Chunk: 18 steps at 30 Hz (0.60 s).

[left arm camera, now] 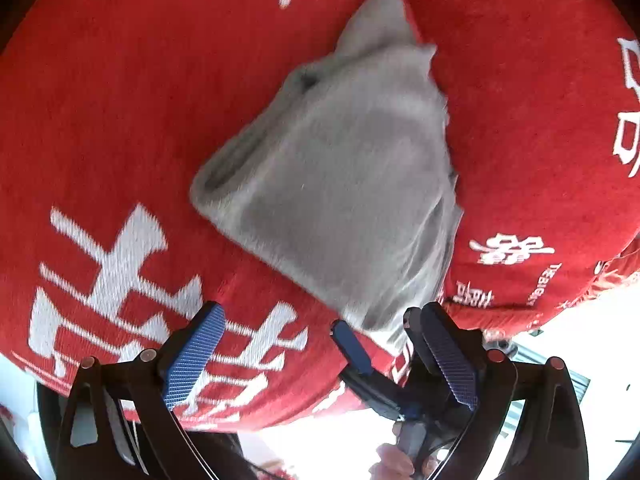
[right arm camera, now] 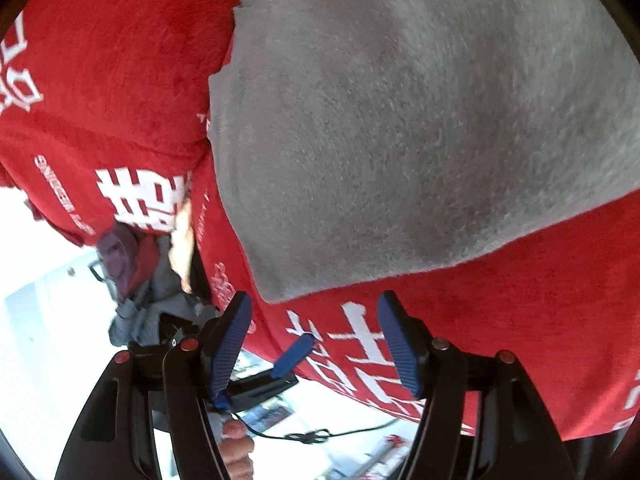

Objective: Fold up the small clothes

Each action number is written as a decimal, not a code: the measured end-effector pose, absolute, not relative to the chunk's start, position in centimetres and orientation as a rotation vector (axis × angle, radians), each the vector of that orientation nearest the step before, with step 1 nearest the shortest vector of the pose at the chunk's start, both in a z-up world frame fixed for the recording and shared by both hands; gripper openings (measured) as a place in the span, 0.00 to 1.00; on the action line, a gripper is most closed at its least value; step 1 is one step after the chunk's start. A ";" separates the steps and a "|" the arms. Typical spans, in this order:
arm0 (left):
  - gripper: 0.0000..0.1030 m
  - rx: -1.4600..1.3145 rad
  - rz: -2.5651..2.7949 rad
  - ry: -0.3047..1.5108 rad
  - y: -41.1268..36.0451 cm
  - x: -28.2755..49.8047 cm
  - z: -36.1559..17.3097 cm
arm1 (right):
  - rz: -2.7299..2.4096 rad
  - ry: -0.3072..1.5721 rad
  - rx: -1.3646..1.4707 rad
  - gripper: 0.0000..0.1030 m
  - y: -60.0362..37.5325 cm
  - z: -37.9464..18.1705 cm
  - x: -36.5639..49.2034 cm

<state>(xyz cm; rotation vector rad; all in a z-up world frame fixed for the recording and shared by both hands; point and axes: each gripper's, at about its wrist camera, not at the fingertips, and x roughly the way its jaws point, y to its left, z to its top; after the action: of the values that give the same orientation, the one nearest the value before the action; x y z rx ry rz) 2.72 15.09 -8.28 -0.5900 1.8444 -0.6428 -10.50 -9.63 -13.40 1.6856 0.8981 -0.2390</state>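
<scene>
grey fleece garment (left arm camera: 340,184) lies on the red blanket (left arm camera: 120,120) with white characters, already doubled into a compact wedge with layered edges on one side, so at least one fold looks done. both the left gripper (left arm camera: 320,356) and the right gripper (right arm camera: 316,344) hang just short of its near corner, jaws wide apart and holding nothing. any last fold or smoothing seems left, and a pile of other clothes (right arm camera: 136,280) off the blanket's edge looks unfolded.
</scene>
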 end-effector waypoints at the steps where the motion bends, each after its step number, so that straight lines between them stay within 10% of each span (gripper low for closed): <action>1: 0.96 -0.591 -0.639 1.814 15.2 2.9 -8.0 | -0.239 0.865 1.710 0.67 -9.7 -13.8 -10.5; 18: 0.96 -0.567 -0.578 1.732 14.4 3.5 -7.6 | -0.261 0.858 1.788 0.56 -9.2 -15.3 -11.4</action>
<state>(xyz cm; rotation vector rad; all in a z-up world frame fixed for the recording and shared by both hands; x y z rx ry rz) 3.49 14.43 -7.57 -0.5670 1.7323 -0.5780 -11.44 -9.16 -15.26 1.7879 0.8581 -0.2606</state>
